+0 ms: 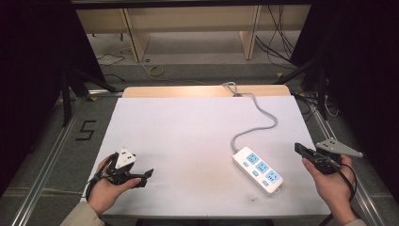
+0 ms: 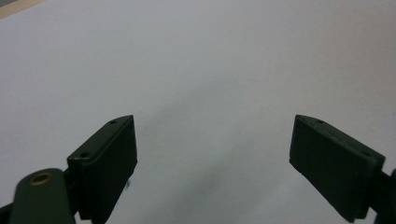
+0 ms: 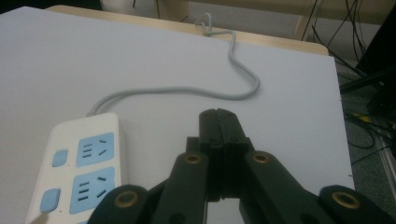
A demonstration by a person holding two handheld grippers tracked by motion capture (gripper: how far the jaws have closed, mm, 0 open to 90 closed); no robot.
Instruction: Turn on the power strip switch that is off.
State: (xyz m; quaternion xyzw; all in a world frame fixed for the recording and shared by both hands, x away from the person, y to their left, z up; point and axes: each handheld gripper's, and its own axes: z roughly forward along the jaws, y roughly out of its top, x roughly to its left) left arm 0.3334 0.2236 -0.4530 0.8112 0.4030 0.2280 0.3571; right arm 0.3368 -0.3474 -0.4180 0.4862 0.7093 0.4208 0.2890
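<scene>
Work has barely begun, by the look of it: your right hand-held gripper (image 1: 301,149) sits clenched on nothing at the right edge of the white worktop (image 1: 188,132), near but not touching the white plastic power strip with three blue sockets (image 1: 258,170), which lies toward the near right corner. Its grey cord (image 1: 256,129) snakes away to the far edge. Your left hand-held gripper (image 1: 147,175) hovers released near the near left corner, well apart from the strip, its jaws standing wide over bare white surface. Nothing is plugged in or gripped yet, so every step with the strip is still ahead of you.
</scene>
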